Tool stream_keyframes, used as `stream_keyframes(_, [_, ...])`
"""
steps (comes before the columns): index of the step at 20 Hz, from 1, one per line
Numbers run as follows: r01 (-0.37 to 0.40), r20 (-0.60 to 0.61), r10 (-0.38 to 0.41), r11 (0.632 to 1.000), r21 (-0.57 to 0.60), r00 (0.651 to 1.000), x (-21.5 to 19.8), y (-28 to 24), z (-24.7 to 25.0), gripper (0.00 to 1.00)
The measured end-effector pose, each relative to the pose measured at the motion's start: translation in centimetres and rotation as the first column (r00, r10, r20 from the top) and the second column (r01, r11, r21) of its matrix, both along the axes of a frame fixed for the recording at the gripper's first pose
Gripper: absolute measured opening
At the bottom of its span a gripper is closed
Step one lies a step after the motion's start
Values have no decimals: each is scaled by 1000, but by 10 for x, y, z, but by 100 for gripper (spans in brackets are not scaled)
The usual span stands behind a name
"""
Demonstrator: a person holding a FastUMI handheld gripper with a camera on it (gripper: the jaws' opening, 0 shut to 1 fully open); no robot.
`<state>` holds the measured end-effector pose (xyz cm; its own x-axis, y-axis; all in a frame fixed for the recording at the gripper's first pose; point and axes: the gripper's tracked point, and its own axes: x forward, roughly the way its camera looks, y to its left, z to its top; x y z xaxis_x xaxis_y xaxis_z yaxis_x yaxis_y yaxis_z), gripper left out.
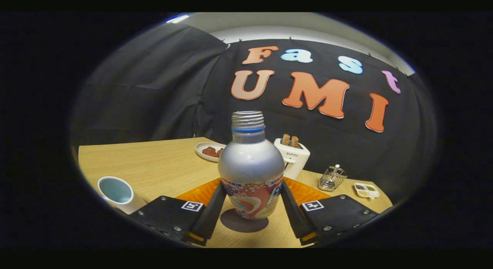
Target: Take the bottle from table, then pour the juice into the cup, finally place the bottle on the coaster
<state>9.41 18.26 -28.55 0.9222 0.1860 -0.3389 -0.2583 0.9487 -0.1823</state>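
Note:
A silver bottle (251, 161) with an open threaded neck and a colourful label stands upright between my fingers. My gripper (253, 186) is shut on the bottle, with both fingers pressing on the label's sides. Its shadow lies on the wooden table (154, 165) right under its base; I cannot tell whether the base touches the wood. An orange coaster (308, 192) lies just beyond the bottle, showing on both sides of it. A white cup (115, 192) with a pale blue inside stands upright to the left of the left finger.
Beyond the coaster stands a white toaster (292, 155) with two slices in it. A plate (210, 150) of reddish food sits left of it. A small wire rack (332, 178) and a little sectioned dish (366, 190) are at the right.

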Motion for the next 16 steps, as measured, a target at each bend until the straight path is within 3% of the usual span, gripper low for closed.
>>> stream_keyframes(10, [56,-174,-37,992,110,984,2,-10,-50,78])
stream_keyframes(16, [93,-199,-64,985,143,978,3,-15,-50,81])
